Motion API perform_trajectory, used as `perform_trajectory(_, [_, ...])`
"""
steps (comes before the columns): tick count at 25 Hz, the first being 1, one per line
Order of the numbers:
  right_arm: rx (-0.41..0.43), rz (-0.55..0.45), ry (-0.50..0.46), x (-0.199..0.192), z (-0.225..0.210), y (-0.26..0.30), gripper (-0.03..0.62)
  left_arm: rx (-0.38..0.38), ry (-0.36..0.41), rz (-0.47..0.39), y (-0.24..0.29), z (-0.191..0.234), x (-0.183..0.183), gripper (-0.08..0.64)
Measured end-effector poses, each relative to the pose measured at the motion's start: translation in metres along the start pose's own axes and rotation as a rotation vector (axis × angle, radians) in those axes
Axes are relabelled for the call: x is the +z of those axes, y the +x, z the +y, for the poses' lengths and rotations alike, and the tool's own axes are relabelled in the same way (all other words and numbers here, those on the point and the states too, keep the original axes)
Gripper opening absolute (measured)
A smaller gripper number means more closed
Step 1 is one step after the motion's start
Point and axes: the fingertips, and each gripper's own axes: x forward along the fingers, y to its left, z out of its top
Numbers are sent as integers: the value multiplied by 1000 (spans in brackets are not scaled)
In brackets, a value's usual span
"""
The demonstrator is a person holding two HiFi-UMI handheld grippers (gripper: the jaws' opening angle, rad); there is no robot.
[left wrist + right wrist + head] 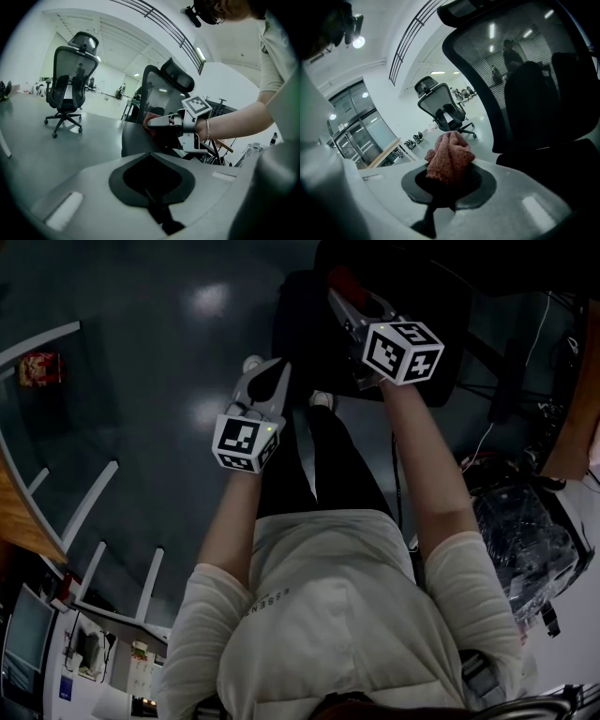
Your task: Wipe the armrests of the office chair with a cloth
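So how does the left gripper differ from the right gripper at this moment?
The right gripper is shut on a pink cloth; the left gripper is shut with nothing between its jaws. The right gripper reaches farther forward, over the office chair; the left gripper is nearer the person. Both point towards the chair.

The cloth [449, 157] is a pinkish-red, fuzzy piece bunched into a soft lump, clamped between the jaws of the right gripper [342, 301] with its folds standing up past them, close in front of the office chair's backrest. The office chair [525, 70] is black, upright, with a see-through mesh back and a curved headrest on top, and stands on a glossy grey floor. Its armrests cannot be clearly made out.
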Motion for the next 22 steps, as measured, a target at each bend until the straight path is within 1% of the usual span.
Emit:
perform_trajectory(3, [47,7,21,-17,11,-13,49,1,43,-18,1,-3,0,15])
perform_trajectory(8, [107,16,47,-49,29,-30,49,14,41,-44,-1,-5,-4,15])
perform_trajectory(14, [156,51,71,-83,48,-51,49,66,63,-55,-1,-3,-4,15])
perform_trajectory(17, [191,89,72,-101,56,-62,49,100,53,-60,-2,-3,-5,15])
perform_trajectory(22, [222,147,76,-129,69,-77,49,131,28,-76,-3,-2,-6,15])
